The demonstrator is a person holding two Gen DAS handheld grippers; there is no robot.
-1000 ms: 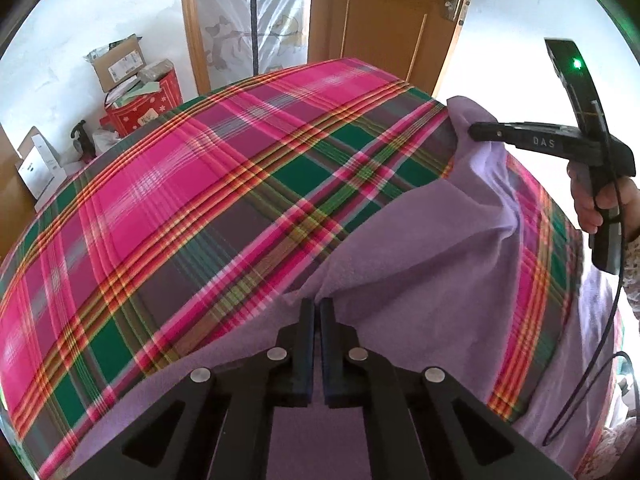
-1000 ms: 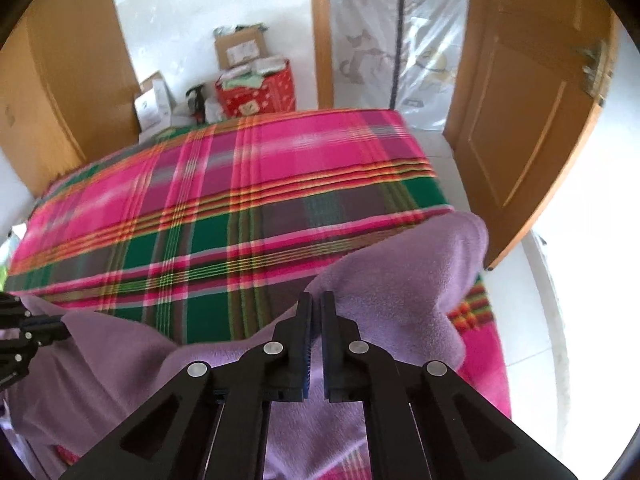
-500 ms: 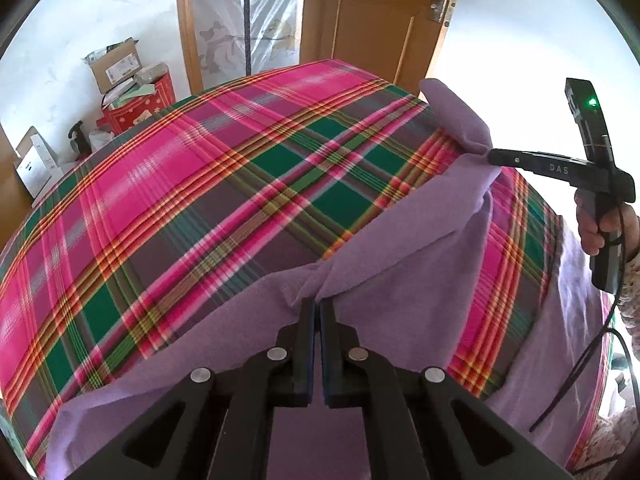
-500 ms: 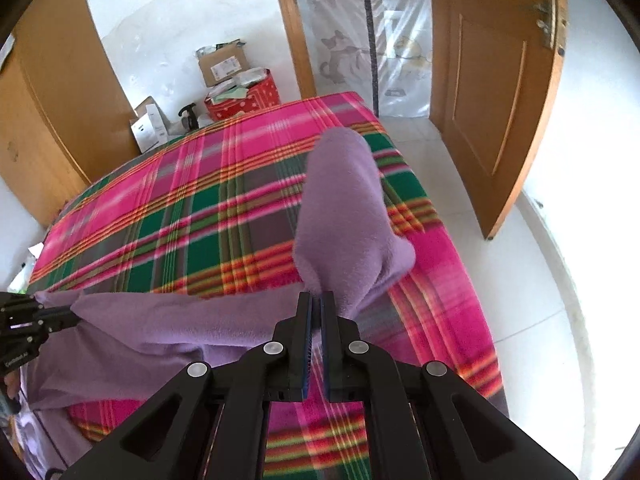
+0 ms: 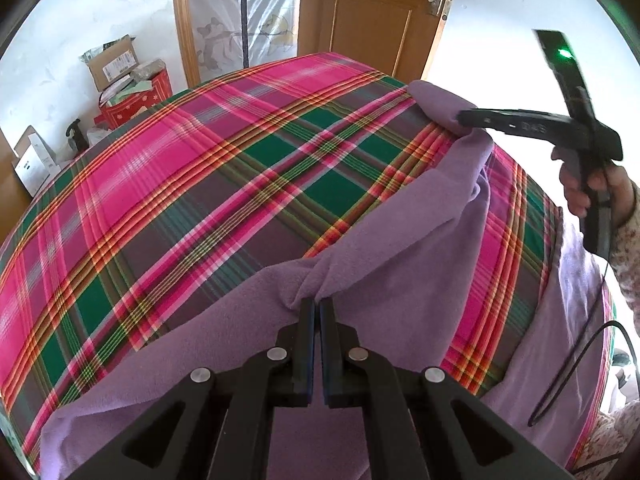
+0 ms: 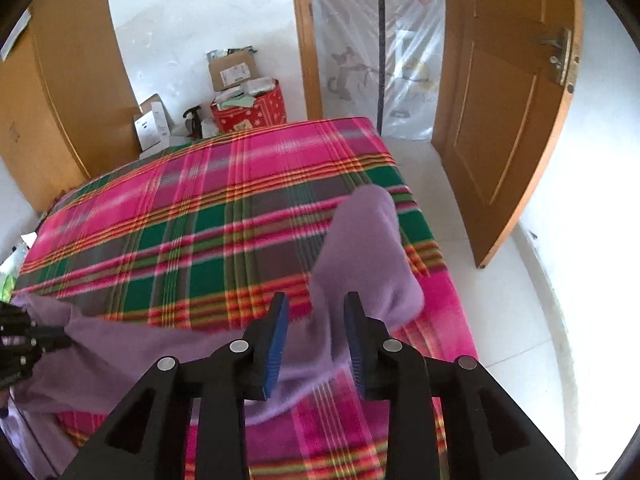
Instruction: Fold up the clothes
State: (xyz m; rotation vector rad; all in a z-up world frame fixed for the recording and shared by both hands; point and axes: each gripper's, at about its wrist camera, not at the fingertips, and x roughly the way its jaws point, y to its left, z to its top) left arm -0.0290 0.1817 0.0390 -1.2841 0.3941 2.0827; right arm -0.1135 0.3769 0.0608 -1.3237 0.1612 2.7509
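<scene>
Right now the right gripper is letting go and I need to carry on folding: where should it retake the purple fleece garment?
Judging by its pose, grip the purple fleece garment at the narrow raised end, coming from the near side. The right gripper, jaws opening, straddles it there; the left gripper pins the other end.

So from the right hand-held gripper point(image 6: 316, 320), the jaws are opening, and the purple fleece garment point(image 6: 360, 248) sits loose in the gap, pads not pressing it. The fabric runs up and away over the pink-and-green plaid blanket point(image 6: 200, 240) on the bed, ending in a rounded end near the far right corner. Another stretch trails left to the left hand-held gripper point(image 6: 24, 340) at the frame edge. Behind the bed: cardboard boxes point(image 6: 232, 72), a red box point(image 6: 256, 112), an open wooden door point(image 6: 504, 120).
</scene>
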